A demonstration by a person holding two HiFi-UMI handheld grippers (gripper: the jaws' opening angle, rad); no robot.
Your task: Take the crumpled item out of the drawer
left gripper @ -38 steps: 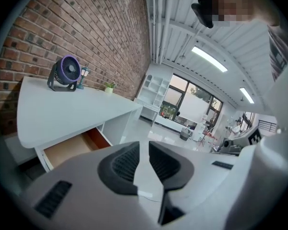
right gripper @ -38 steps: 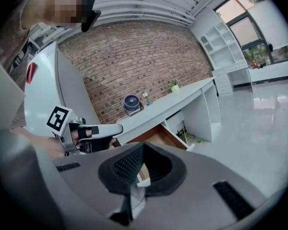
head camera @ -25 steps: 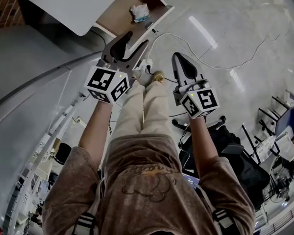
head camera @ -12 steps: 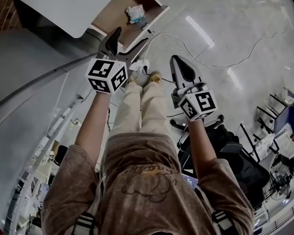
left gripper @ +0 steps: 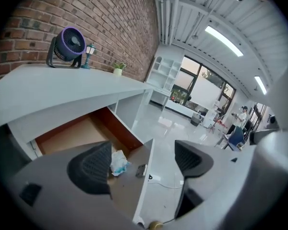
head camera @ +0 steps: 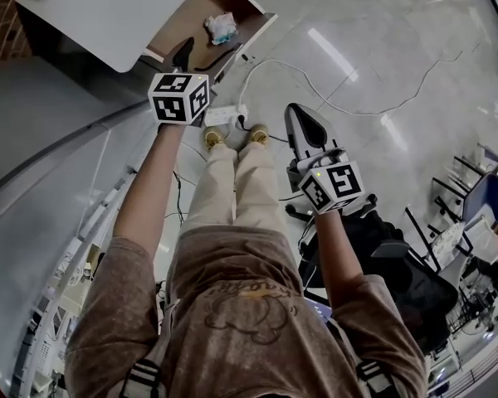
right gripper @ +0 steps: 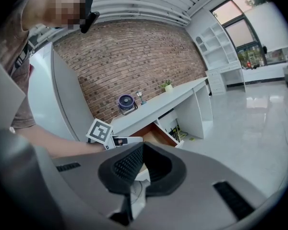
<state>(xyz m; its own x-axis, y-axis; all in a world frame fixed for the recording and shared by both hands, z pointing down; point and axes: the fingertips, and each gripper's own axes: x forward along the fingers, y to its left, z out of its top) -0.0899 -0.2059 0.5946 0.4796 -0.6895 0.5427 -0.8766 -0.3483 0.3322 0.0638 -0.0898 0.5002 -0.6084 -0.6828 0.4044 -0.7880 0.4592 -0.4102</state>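
Observation:
The crumpled item (head camera: 221,26), a white and pale blue wad, lies in the open wooden drawer (head camera: 183,25) under the white desk. In the left gripper view the crumpled item (left gripper: 118,162) shows just right of the left pad, beyond the tips. My left gripper (head camera: 201,55) hangs over the drawer's near end. Its jaws have just been opening; my left gripper (left gripper: 143,162) stands open with nothing between the pads. My right gripper (head camera: 305,127) hovers over the floor to the right, shut and empty, and my right gripper (right gripper: 141,164) shows its pads meeting.
The white desk (head camera: 91,7) runs along a brick wall and carries a purple fan (left gripper: 69,44). A white power strip (head camera: 224,114) and a long cable (head camera: 332,98) lie on the glossy floor by the person's shoes. Office chairs (head camera: 481,197) stand at the far right.
My left gripper has moved up the picture toward the drawer and down, and its jaws have spread wider. My right gripper has stayed put.

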